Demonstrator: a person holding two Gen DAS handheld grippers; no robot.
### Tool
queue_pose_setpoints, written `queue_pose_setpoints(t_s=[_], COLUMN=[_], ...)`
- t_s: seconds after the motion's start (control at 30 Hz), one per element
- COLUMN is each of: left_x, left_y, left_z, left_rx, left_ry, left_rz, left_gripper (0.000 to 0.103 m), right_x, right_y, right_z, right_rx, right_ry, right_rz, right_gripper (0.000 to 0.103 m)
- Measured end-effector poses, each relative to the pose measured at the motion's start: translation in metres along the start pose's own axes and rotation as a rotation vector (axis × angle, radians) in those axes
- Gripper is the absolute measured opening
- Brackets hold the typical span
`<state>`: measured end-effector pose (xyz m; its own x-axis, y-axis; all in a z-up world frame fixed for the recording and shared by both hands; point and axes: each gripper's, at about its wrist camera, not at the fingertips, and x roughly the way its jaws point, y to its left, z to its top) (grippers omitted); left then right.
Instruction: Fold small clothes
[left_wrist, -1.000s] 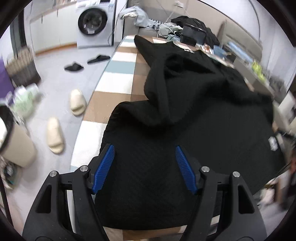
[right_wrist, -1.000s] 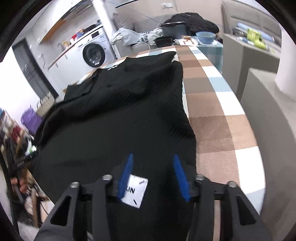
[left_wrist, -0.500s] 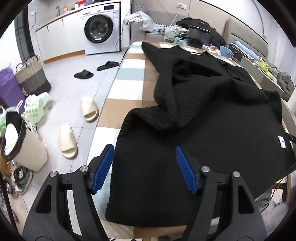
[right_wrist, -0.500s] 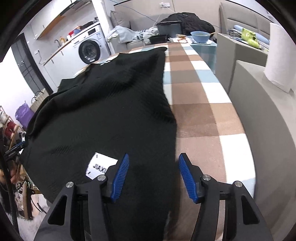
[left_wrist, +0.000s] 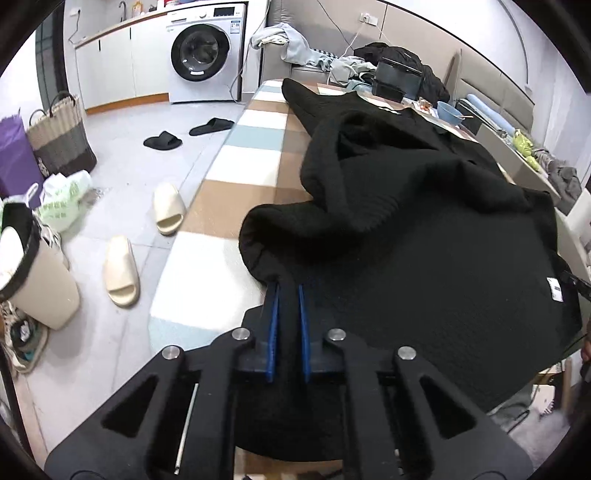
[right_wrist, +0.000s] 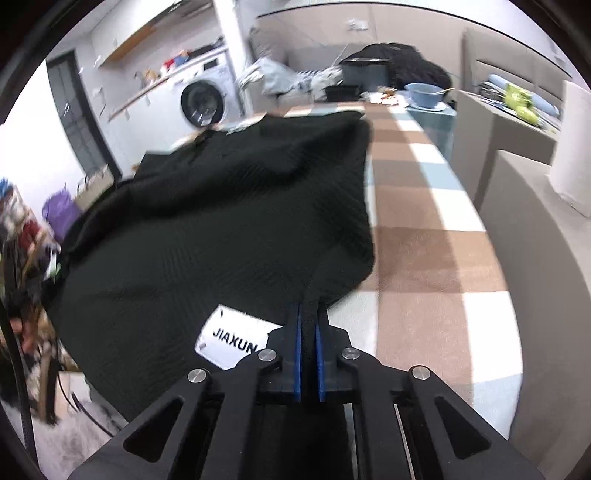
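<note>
With both jaws just closed, left gripper (left_wrist: 287, 295) and right gripper (right_wrist: 309, 314) each pinch a near hem corner of the soft, floppy black ribbed knit garment (left_wrist: 424, 258) spread on the checked tablecloth (left_wrist: 243, 147), light, drapes, grip edges

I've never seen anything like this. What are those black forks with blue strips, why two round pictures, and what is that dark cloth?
There is no robot here: a person holds a hand tool in each hand, each with two fingers and a wide-angle camera looking along them. One picture comes from the left gripper, the other from the right gripper. The blue strips are the fingers' pads. A black knitted garment lies spread over a checked table; its white label reads JIAXUN. Both tools have just been closing and now pinch the near edge of the garment, one near each corner, probably to start a fold. Slippers lie on the floor.
</note>
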<state>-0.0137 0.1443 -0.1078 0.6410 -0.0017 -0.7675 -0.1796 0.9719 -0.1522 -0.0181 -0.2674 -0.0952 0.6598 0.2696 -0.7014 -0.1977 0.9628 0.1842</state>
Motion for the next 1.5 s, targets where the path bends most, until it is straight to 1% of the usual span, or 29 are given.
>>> queue_pose_setpoints(t_s=[0.1, 0.17, 0.27, 0.37, 0.4, 0.43, 0.47, 0.5, 0.53, 0.57, 0.6, 0.63, 0.7, 0.8, 0.83, 0.9, 0.97, 1.0, 1.03, 1.07, 1.1, 1.2, 1.3, 1.33, 1.37, 1.4, 1.47, 1.5], left_x=[-0.007, -0.013, -0.025, -0.041, -0.047, -0.051, -0.055, -0.056, -0.056, -0.054, -0.052, -0.051, -0.047, -0.034, -0.028, -0.015, -0.001, 0.004, 0.009, 0.014, 0.018, 0.014, 0.013, 0.014, 0.015, 0.014, 0.012, 0.010], left_y=[-0.010, -0.016, -0.021, -0.018, -0.016, -0.014, -0.012, -0.010, -0.007, -0.004, -0.001, 0.002, 0.008, 0.019, 0.022, 0.023, 0.021, 0.019, 0.015, 0.011, 0.006, -0.004, -0.010, -0.011, -0.012, -0.012, -0.009, -0.008], left_z=[-0.008, -0.015, -0.025, -0.032, -0.032, -0.030, -0.028, -0.024, -0.019, -0.013, -0.009, -0.005, 0.002, 0.018, 0.023, 0.034, 0.046, 0.050, 0.053, 0.055, 0.056, 0.048, 0.038, 0.036, 0.034, 0.033, 0.034, 0.034], left_rx=[0.035, 0.059, 0.083, 0.065, 0.053, 0.040, 0.031, 0.020, 0.004, -0.013, -0.031, -0.050, -0.074, -0.093, -0.103, -0.119, -0.133, -0.135, -0.123, -0.100, -0.072, -0.002, 0.059, 0.077, 0.087, 0.085, 0.052, 0.040], left_ry=[0.039, 0.071, 0.098, 0.046, 0.028, 0.007, -0.011, -0.026, -0.035, -0.040, -0.048, -0.060, -0.071, -0.080, -0.075, -0.077, -0.082, -0.087, -0.092, -0.089, -0.083, -0.099, -0.083, -0.072, -0.058, -0.057, -0.046, -0.040], left_rz=[-0.052, -0.104, -0.202, -0.301, -0.320, -0.329, -0.323, -0.307, -0.288, -0.269, -0.242, -0.219, -0.197, -0.126, -0.113, -0.118, -0.102, -0.112, -0.114, -0.085, -0.060, 0.001, 0.055, 0.075, 0.088, 0.085, 0.048, 0.035], left_gripper=[0.007, 0.007, 0.007, 0.007, 0.007, 0.008, 0.011, 0.018, 0.029, 0.037, 0.047, 0.049, 0.051, 0.051, 0.051, 0.051, 0.051, 0.046, 0.025, 0.009, 0.004, 0.004, 0.004, 0.007, 0.007, 0.009, 0.023, 0.036], right_x=[-0.009, -0.015, -0.017, -0.016, -0.017, -0.019, -0.020, -0.021, -0.022, -0.022, -0.021, -0.019, -0.016, -0.013, -0.012, -0.009, -0.007, -0.006, -0.006, -0.006, -0.007, -0.006, -0.002, -0.001, 0.000, 0.000, 0.000, 0.000], right_y=[-0.018, -0.027, -0.034, -0.032, -0.031, -0.030, -0.030, -0.029, -0.029, -0.030, -0.030, -0.031, -0.033, -0.035, -0.035, -0.035, -0.034, -0.032, -0.031, -0.030, -0.029, -0.029, -0.030, -0.030, -0.029, -0.029, -0.029, -0.029], right_z=[0.001, -0.002, -0.009, -0.014, -0.013, -0.013, -0.012, -0.010, -0.008, -0.006, -0.003, 0.000, 0.003, 0.007, 0.008, 0.010, 0.012, 0.014, 0.014, 0.013, 0.013, 0.011, 0.012, 0.014, 0.015, 0.015, 0.015, 0.015], right_rx=[0.062, 0.077, 0.069, 0.020, 0.016, 0.015, 0.016, 0.022, 0.034, 0.044, 0.059, 0.072, 0.093, 0.111, 0.120, 0.130, 0.132, 0.133, 0.132, 0.130, 0.128, 0.130, 0.134, 0.138, 0.140, 0.139, 0.139, 0.140], right_ry=[0.003, 0.022, 0.095, 0.167, 0.168, 0.164, 0.153, 0.133, 0.110, 0.095, 0.078, 0.073, 0.062, 0.048, 0.047, 0.044, 0.040, 0.038, 0.034, 0.032, 0.030, 0.037, 0.046, 0.046, 0.044, 0.041, 0.039, 0.039], right_rz=[0.035, 0.045, 0.075, 0.079, 0.069, 0.063, 0.054, 0.056, 0.066, 0.068, 0.068, 0.070, 0.068, 0.058, 0.062, 0.070, 0.074, 0.076, 0.079, 0.081, 0.077, 0.072, 0.066, 0.068, 0.076, 0.079, 0.074, 0.075], right_gripper=[0.006, 0.006, 0.006, 0.007, 0.013, 0.016, 0.024, 0.034, 0.039, 0.044, 0.044, 0.044, 0.044, 0.045, 0.045, 0.045, 0.045, 0.045, 0.045, 0.045, 0.045, 0.045, 0.045, 0.045, 0.045, 0.045, 0.045, 0.045])
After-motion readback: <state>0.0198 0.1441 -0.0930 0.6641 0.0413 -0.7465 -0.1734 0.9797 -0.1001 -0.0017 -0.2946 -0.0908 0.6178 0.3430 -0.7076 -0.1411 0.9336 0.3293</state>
